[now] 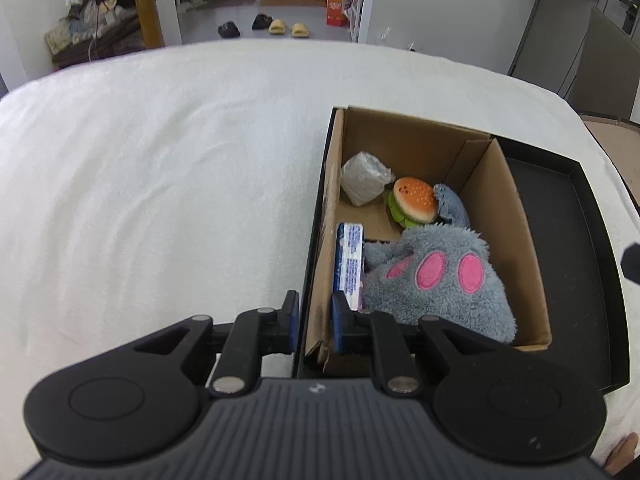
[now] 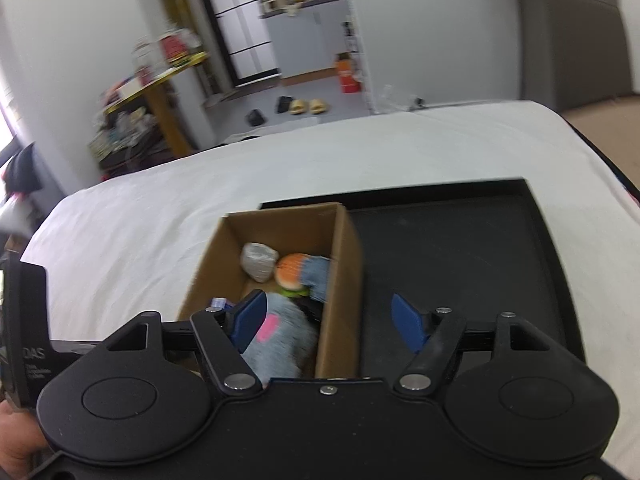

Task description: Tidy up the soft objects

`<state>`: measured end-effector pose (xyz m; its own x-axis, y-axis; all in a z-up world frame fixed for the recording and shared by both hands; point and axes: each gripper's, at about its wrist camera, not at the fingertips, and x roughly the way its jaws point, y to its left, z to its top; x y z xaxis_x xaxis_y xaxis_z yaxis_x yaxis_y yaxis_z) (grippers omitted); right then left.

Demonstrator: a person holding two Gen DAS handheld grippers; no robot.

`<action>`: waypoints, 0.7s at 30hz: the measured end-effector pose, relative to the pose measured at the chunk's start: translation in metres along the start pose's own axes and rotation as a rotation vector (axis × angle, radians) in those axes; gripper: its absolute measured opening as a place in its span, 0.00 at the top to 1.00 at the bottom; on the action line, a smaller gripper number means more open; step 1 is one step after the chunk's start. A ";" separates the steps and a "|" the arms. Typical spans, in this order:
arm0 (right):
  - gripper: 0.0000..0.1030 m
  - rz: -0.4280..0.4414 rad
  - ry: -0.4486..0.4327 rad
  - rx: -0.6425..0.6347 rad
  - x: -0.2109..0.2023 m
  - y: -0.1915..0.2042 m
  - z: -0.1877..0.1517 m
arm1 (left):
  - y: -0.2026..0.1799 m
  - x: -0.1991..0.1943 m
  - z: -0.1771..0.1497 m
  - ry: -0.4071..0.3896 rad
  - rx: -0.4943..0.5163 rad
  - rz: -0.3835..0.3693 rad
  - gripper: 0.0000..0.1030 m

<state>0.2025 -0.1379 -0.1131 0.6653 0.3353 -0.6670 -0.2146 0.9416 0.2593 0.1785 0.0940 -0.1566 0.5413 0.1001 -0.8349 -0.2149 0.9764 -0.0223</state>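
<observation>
A cardboard box [image 1: 516, 224] stands in a black tray [image 1: 560, 216] on a white bed. In it lie a grey plush with pink spots [image 1: 436, 280], a burger plush [image 1: 414, 202], a clear-wrapped white bundle [image 1: 364, 178] and a blue-white tissue pack [image 1: 350, 264]. My left gripper [image 1: 316, 322] is closed on the box's near left wall [image 1: 316, 312], one finger outside, one inside. My right gripper [image 2: 328, 320] is open and empty above the box [image 2: 344, 288], straddling its right wall; the grey plush [image 2: 280, 340] lies below its left finger.
The white bed [image 1: 160, 180] spreads to the left and beyond the box. The tray's bare black floor [image 2: 460, 264] lies right of the box. Slippers [image 1: 286, 28], an orange carton [image 1: 336, 6] and a cluttered wooden table [image 1: 144, 4] stand on the floor beyond the bed.
</observation>
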 end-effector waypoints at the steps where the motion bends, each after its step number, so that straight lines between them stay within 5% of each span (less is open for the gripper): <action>1: 0.28 -0.012 -0.004 0.007 -0.002 -0.002 -0.002 | -0.001 -0.004 0.001 -0.006 0.003 0.005 0.84; 6: 0.21 -0.057 -0.033 0.042 -0.016 -0.015 -0.005 | -0.004 -0.028 0.000 -0.024 0.015 0.027 0.76; 12: 0.06 -0.087 -0.058 0.090 -0.036 -0.025 -0.004 | -0.015 -0.057 -0.002 -0.070 0.032 0.040 0.46; 21: 0.00 -0.114 -0.072 0.134 -0.066 -0.038 -0.004 | -0.039 -0.098 -0.004 -0.048 0.061 -0.008 0.28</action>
<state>0.1634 -0.1952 -0.0819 0.7306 0.2192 -0.6466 -0.0409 0.9594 0.2791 0.1309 0.0459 -0.0763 0.5815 0.1003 -0.8074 -0.1618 0.9868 0.0061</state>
